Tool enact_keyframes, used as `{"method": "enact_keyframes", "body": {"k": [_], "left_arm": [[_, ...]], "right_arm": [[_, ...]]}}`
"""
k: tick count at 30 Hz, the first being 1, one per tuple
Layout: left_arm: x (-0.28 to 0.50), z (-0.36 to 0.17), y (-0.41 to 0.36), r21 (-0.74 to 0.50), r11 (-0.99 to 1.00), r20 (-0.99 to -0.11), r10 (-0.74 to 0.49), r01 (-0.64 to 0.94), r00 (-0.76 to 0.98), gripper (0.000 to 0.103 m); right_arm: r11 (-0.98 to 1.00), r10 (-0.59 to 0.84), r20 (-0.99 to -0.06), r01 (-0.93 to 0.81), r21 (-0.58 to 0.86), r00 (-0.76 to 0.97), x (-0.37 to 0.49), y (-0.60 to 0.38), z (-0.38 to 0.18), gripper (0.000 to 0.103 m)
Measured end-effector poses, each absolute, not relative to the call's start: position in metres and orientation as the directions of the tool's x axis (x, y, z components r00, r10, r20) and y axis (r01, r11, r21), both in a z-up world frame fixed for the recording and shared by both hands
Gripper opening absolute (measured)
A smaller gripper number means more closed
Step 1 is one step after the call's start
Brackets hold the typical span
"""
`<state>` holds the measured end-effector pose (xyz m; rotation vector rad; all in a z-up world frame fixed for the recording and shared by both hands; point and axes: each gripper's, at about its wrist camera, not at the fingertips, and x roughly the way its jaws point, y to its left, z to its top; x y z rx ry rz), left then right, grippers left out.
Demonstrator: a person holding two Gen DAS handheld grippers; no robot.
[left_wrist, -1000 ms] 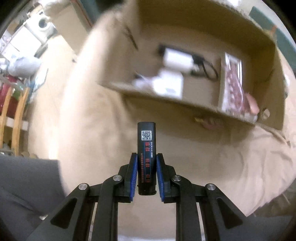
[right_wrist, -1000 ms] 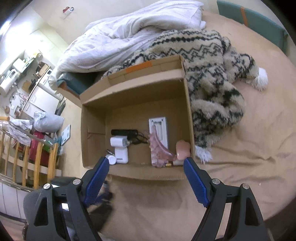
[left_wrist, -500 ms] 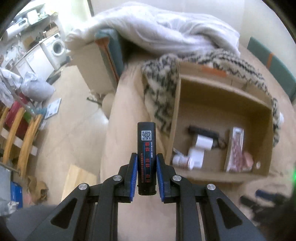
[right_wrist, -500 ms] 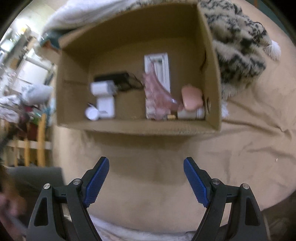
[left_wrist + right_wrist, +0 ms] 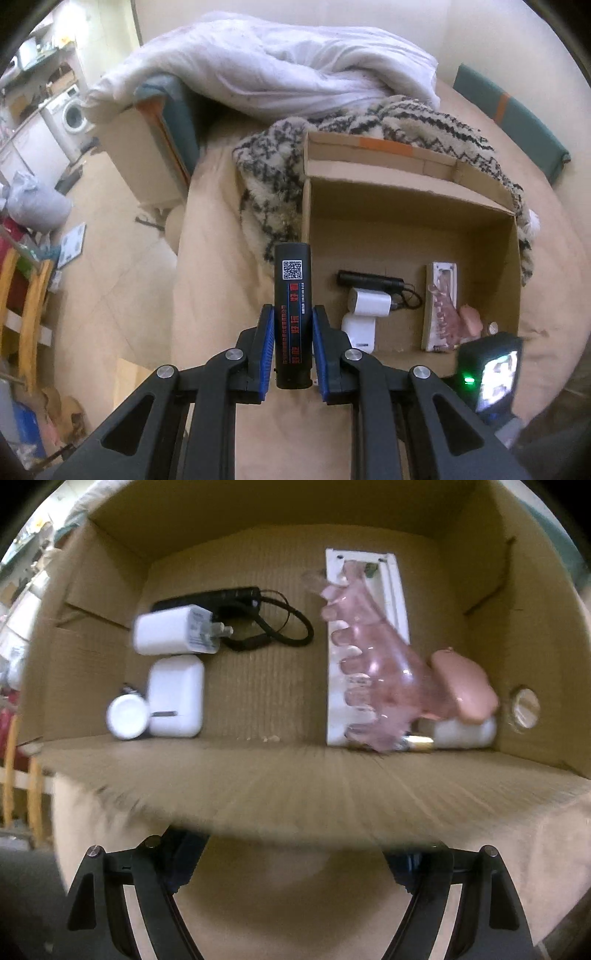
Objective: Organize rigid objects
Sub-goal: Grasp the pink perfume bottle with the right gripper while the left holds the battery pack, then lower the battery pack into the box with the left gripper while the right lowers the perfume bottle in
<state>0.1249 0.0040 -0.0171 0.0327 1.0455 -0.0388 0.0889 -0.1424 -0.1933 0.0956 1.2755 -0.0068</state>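
My left gripper (image 5: 292, 350) is shut on a black stick-shaped device with a QR label (image 5: 291, 306), held upright above the bed, left of the cardboard box (image 5: 406, 199). The box (image 5: 295, 775) holds a white charger (image 5: 173, 635), a white case (image 5: 175, 696), a round white lid (image 5: 125, 716), a black device with a cord (image 5: 229, 596), a white flat pack (image 5: 369, 590), a pink hair claw (image 5: 376, 664) and a pink rounded object (image 5: 461, 686). My right gripper (image 5: 291, 871) is open and empty, its fingertips hidden under the box's near wall.
A patterned fleece blanket (image 5: 266, 192) and a white duvet (image 5: 277, 70) lie behind the box on the beige bed (image 5: 218, 258). The right gripper's camera unit (image 5: 491, 373) shows in the left wrist view. A wooden chair (image 5: 29, 302) and washing machine (image 5: 70, 110) stand on the floor at left.
My right gripper has dropped close to the box's near wall, so the box fills its view. My left gripper has pulled back and up with the black device still held.
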Motion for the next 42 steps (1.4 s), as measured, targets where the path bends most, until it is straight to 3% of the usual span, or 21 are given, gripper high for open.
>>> {"method": "enact_keyframes", "body": {"k": [4, 9, 11, 13, 15, 30, 42], "left_arm": [[0.121, -0.017, 0.000, -0.013, 0.998, -0.870, -0.041, 0.060, 0.492, 0.018], [0.122, -0.025, -0.002, 0.004, 0.998, -0.882, -0.027, 0.065, 0.471, 0.018], [0.124, -0.027, 0.000, -0.004, 0.999, -0.886, -0.028, 0.052, 0.463, 0.018], [0.124, -0.028, 0.001, -0.001, 0.999, -0.886, -0.020, 0.042, 0.464, 0.018], [0.124, -0.028, 0.000, 0.005, 0.999, -0.883, -0.014, 0.039, 0.469, 0.018], [0.119, -0.032, -0.002, 0.052, 0.998, -0.874, 0.031, 0.029, 0.485, 0.018], [0.112, -0.026, 0.004, 0.051, 0.999, -0.856, 0.043, 0.002, 0.515, 0.018]], "right_arm": [[0.995, -0.021, -0.942, 0.095, 0.012, 0.334, 0.094, -0.136, -0.198, 0.097], [0.996, -0.025, -0.939, 0.086, 0.005, 0.342, 0.096, -0.135, -0.198, 0.097], [0.997, -0.028, -0.939, 0.079, -0.001, 0.342, 0.101, -0.137, -0.195, 0.092], [0.996, -0.009, -0.940, 0.085, 0.022, 0.342, 0.104, -0.142, -0.189, 0.074], [0.996, 0.002, -0.944, 0.084, 0.032, 0.329, 0.106, -0.146, -0.186, 0.065], [0.995, 0.070, -0.969, 0.056, 0.085, 0.237, 0.054, -0.191, -0.131, 0.065], [0.997, 0.078, -0.887, -0.014, 0.081, 0.456, 0.016, -0.208, -0.039, 0.065]]}}
